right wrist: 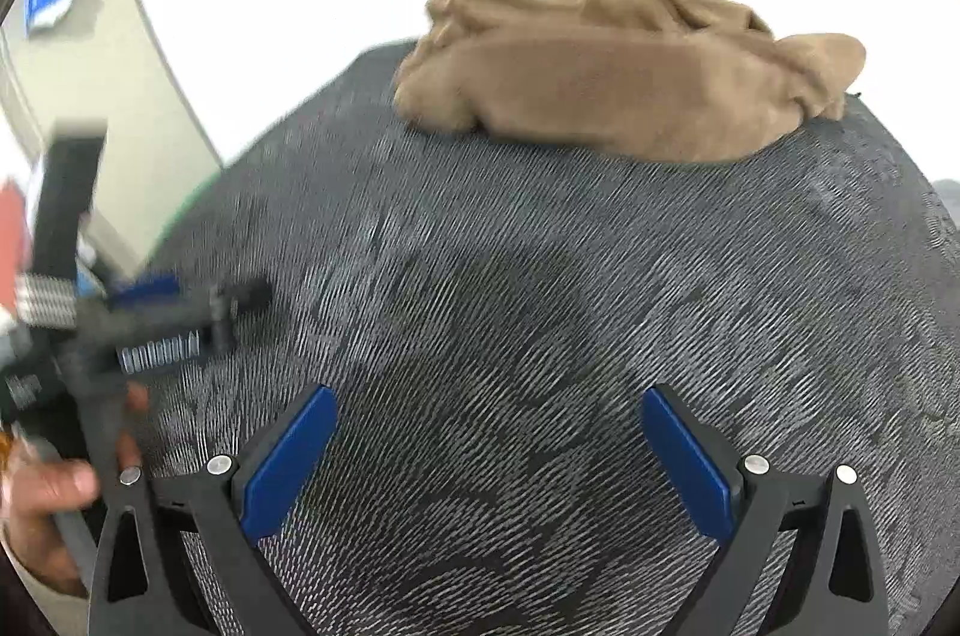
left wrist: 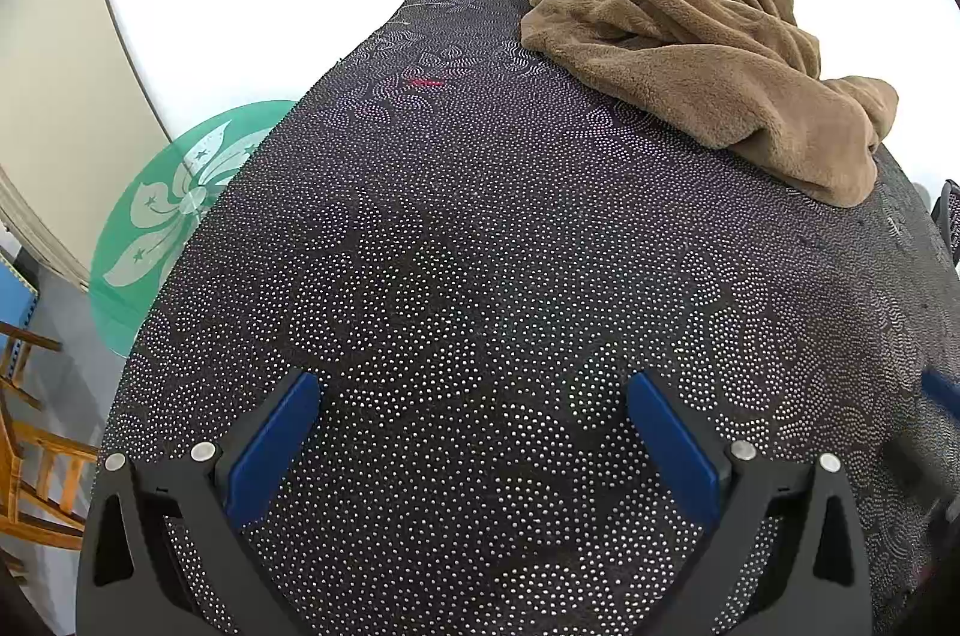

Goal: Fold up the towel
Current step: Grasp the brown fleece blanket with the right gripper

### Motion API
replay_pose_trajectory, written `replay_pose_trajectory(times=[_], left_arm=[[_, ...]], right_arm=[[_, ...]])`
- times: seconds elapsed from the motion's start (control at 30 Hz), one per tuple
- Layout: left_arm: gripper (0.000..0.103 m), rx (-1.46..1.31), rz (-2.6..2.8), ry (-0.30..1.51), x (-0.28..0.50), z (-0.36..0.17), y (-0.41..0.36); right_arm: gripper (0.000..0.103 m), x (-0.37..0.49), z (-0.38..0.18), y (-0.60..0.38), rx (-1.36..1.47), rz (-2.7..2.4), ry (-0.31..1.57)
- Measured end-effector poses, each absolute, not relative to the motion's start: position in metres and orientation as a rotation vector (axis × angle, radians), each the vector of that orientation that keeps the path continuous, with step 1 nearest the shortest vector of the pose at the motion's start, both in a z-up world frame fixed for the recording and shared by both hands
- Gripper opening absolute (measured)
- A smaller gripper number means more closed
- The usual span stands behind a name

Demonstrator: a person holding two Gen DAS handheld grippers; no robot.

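one brown towel [left wrist: 708,60], one dotted dark mat [left wrist: 480,276], two grippers, one green disc [left wrist: 162,216]

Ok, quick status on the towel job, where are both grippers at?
Left gripper open, empty. Right gripper open, empty. Brown towel crumpled at far side of dotted mat, untouched. Nothing between grippers and towel.

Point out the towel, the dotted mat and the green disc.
towel [left wrist: 690,54], left wrist view, middle of the crumpled heap.
dotted mat [left wrist: 480,276], left wrist view, bare middle.
green disc [left wrist: 174,198], left wrist view, its white flower.
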State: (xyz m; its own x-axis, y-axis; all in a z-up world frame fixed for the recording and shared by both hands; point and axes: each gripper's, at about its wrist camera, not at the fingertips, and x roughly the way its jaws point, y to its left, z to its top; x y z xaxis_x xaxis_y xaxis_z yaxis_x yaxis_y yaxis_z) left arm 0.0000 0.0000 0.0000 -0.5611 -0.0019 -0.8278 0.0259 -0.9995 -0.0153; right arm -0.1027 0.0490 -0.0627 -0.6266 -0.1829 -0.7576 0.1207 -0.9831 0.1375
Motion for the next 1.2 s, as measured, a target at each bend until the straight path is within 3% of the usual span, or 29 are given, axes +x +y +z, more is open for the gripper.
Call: replay_pose_trajectory(times=[0.27, 0.73, 0.83, 1.0, 1.13, 1.2], left_arm=[[0.103, 1.469, -2.755, 0.041, -0.001, 0.000, 0.000], [0.103, 1.469, -2.754, 0.042, 0.002, -0.001, 0.003], [0.103, 1.464, -2.757, 0.044, 0.001, -0.001, 0.002], [0.103, 1.460, -2.758, 0.047, 0.000, -0.001, 0.002], [0.103, 1.454, -2.752, 0.054, -0.002, -0.001, 0.002], [0.103, 1.450, -2.745, 0.058, -0.003, -0.002, 0.002]], right_arm=[[0.103, -0.153, -0.020, 0.080, 1.006, -2.796, -0.157], [0.102, -0.293, -0.018, 0.096, 1.018, -2.782, -0.147], [0.094, -0.316, -0.020, 0.098, 1.035, -2.771, -0.141], [0.063, -0.346, -0.023, 0.100, 1.082, -2.750, -0.083], [0.051, -0.363, -0.036, 0.100, 1.159, -2.664, -0.109], [0.038, -0.363, -0.041, 0.099, 1.167, -2.636, -0.113]])
